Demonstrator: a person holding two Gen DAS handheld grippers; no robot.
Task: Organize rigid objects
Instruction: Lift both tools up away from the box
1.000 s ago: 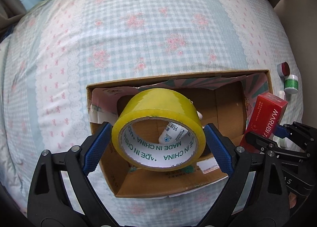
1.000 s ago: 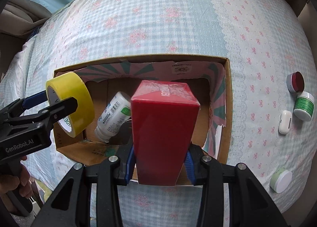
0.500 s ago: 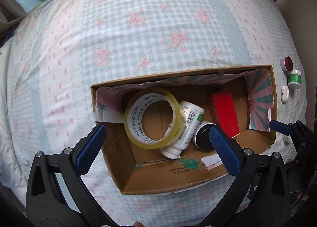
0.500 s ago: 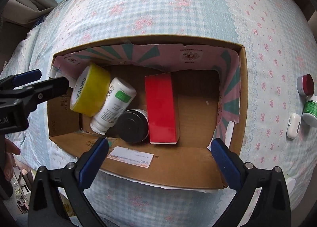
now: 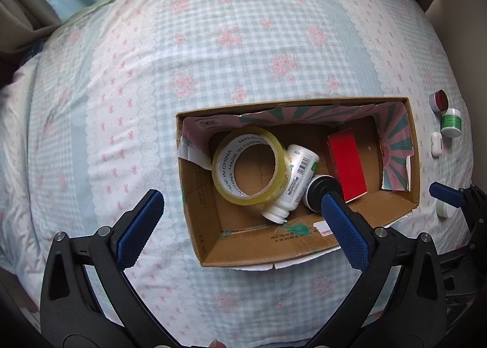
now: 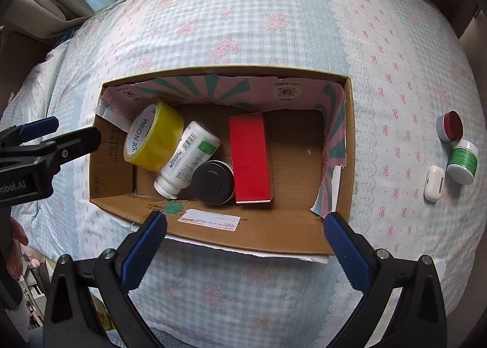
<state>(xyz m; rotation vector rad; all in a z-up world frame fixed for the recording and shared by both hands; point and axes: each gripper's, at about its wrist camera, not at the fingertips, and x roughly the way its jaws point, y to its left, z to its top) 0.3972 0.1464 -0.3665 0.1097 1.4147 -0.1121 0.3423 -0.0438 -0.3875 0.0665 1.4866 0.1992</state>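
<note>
An open cardboard box [image 6: 274, 235] [image 5: 261, 253] lies on the bed. Inside it are a yellow tape roll [image 6: 155, 138] [image 5: 249, 165], a white pill bottle [image 6: 185, 162] [image 5: 293, 183], a black-lidded jar [image 6: 213, 182] [image 5: 319, 193] and a red box [image 6: 249, 156] [image 5: 347, 162]. My left gripper [image 5: 240, 220] is open and empty above the box's near left part. My right gripper [image 6: 243, 235] is open and empty above the box's near wall. The left gripper also shows in the right wrist view [image 6: 42, 141].
On the bedspread right of the box lie a red-lidded jar [image 6: 450, 127] [image 5: 438, 101], a green-labelled white jar [image 6: 462, 161] [image 5: 452, 121], a white earbud case [image 6: 433, 183] [image 5: 436, 144] and a small pale jar [image 5: 443, 211]. The bed's edge falls away on the right.
Both grippers opened and let go: the tape roll and red box dropped into the box and now lie there. Both grippers drew back and up from the box.
</note>
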